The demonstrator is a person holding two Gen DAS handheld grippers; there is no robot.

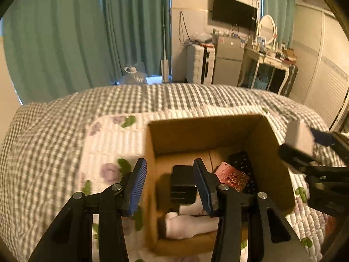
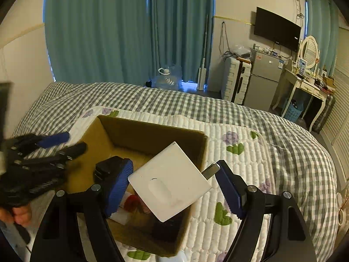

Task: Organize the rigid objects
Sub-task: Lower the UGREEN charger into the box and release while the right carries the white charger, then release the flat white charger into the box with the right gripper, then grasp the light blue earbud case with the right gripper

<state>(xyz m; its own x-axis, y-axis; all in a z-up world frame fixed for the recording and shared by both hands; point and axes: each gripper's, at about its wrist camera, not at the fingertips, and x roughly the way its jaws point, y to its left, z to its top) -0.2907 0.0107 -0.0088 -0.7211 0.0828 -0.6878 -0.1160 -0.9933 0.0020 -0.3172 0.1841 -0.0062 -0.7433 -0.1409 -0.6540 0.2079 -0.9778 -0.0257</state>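
Note:
An open cardboard box (image 1: 270, 159) sits on the bed; it also shows in the right wrist view (image 2: 91, 150). Inside lie a black block (image 1: 182, 185), a pink rose-patterned card (image 1: 233, 178), a black keypad device (image 1: 241, 160) and white bottles (image 1: 187, 224). My left gripper (image 1: 170, 187) is open and empty, its fingers straddling the box's left wall. A white square device with a USB plug (image 2: 170, 183) is between the fingers of my right gripper (image 2: 174, 192), above the box's right side; the jaws look spread and I cannot tell if they grip it. It also shows in the left wrist view (image 1: 298, 137).
The bed has a grey checked quilt (image 1: 54, 135) and a white floral quilted mat (image 2: 250, 170) under the box. Beyond the bed stand green curtains, a water jug (image 2: 166, 78), a white suitcase (image 1: 199, 63), a small fridge (image 1: 228, 61) and a dressing table (image 1: 268, 63).

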